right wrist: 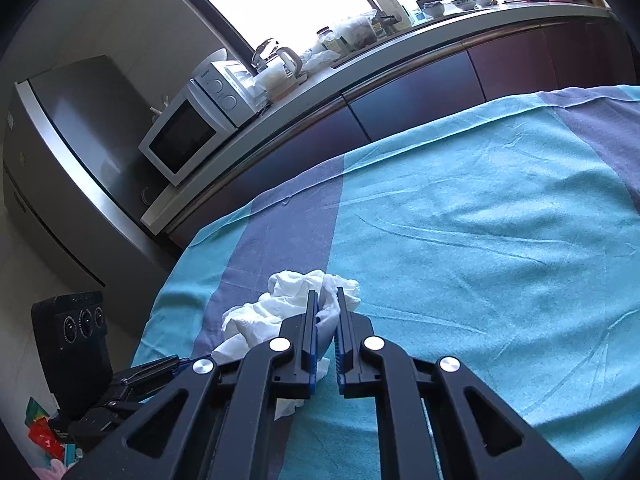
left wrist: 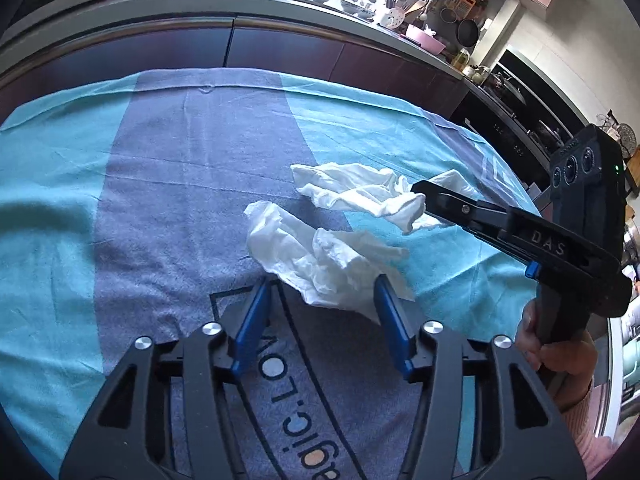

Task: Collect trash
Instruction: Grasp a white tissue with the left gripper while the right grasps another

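Left gripper (left wrist: 322, 300) straddles near crumpled tissue (left wrist: 320, 256), pads apart.

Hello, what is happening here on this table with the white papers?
A person holds a gripper in each hand and is collecting crumpled tissues from a table covered with a blue striped cloth. The right gripper is shut on the far tissue. The left gripper is open, its blue fingers on either side of the near tissue, which lies on the cloth, not gripped. No trash bin shows in either view.
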